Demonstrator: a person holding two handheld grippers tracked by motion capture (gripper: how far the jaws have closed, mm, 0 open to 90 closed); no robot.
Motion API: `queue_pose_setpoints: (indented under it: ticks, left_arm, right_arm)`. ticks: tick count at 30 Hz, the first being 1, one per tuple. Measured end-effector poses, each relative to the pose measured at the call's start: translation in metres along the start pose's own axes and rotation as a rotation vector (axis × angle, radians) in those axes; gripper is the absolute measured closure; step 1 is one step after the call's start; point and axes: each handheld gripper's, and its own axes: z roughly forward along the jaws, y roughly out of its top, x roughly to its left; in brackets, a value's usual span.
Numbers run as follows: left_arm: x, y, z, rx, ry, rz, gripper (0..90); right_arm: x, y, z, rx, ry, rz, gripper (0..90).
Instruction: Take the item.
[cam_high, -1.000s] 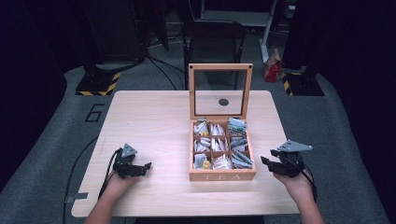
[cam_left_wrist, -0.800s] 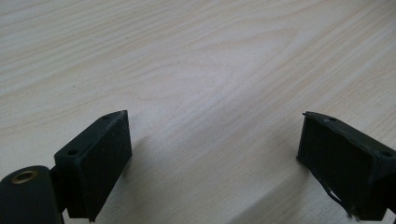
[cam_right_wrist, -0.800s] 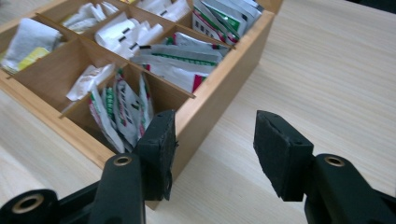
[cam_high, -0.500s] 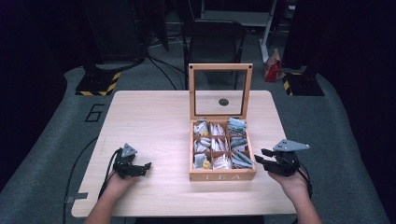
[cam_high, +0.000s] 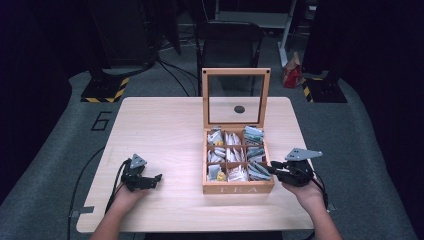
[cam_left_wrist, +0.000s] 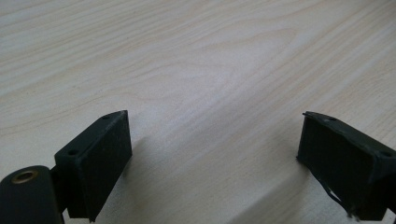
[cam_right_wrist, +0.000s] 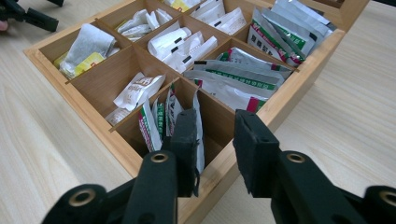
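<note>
An open wooden tea box (cam_high: 238, 189) sits on the table (cam_high: 165, 130), its glass lid (cam_high: 236, 71) upright. Several compartments hold sachets. My right gripper (cam_high: 272, 170) is at the box's near right corner. In the right gripper view its jaws (cam_right_wrist: 217, 140) have just been closing and still stand apart. One jaw is inside the corner compartment against a white sachet (cam_right_wrist: 199, 126); the other is over the side wall (cam_right_wrist: 299, 88). The wall's rim lies between them and nothing is pinched. My left gripper (cam_high: 155, 179) rests on the table left of the box, wide open (cam_left_wrist: 215, 154) over bare wood.
Green-and-red striped sachets (cam_right_wrist: 243, 77) fill the compartments beside my right jaws, and white ones (cam_right_wrist: 177, 44) fill the middle. A chair (cam_high: 227, 40) stands beyond the far edge of the table. The table's right edge (cam_high: 305, 150) runs close past my right hand.
My right gripper has moved left from beside the table's edge to the box's near right corner. The left gripper has stayed where it was.
</note>
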Motion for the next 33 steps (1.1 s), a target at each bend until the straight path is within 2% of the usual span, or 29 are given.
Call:
queue_pose_setpoints:
  ticks: [13,21,22,26,33]
  left_arm:
    - [0.000,0.000,0.000,0.000,0.000,-0.001,9.5]
    - [0.000,0.000,0.000,0.000,-0.001,-0.005,9.5]
    - [-0.001,0.000,0.000,0.000,-0.001,-0.006,9.5]
    - [0.000,0.000,0.000,-0.003,0.008,0.000,9.6]
    - [-0.001,0.000,0.000,-0.006,0.010,-0.001,9.6]
  right_arm:
    - [-0.005,-0.001,0.012,0.033,0.050,-0.026,75.3]
    - [-0.003,-0.001,0.018,0.030,0.056,-0.023,78.9]
    - [-0.003,-0.001,0.019,0.032,0.058,-0.039,79.4]
    - [-0.002,-0.001,0.023,0.046,0.065,-0.045,80.7]
    - [-0.003,-0.001,0.028,0.049,0.079,-0.034,81.0]
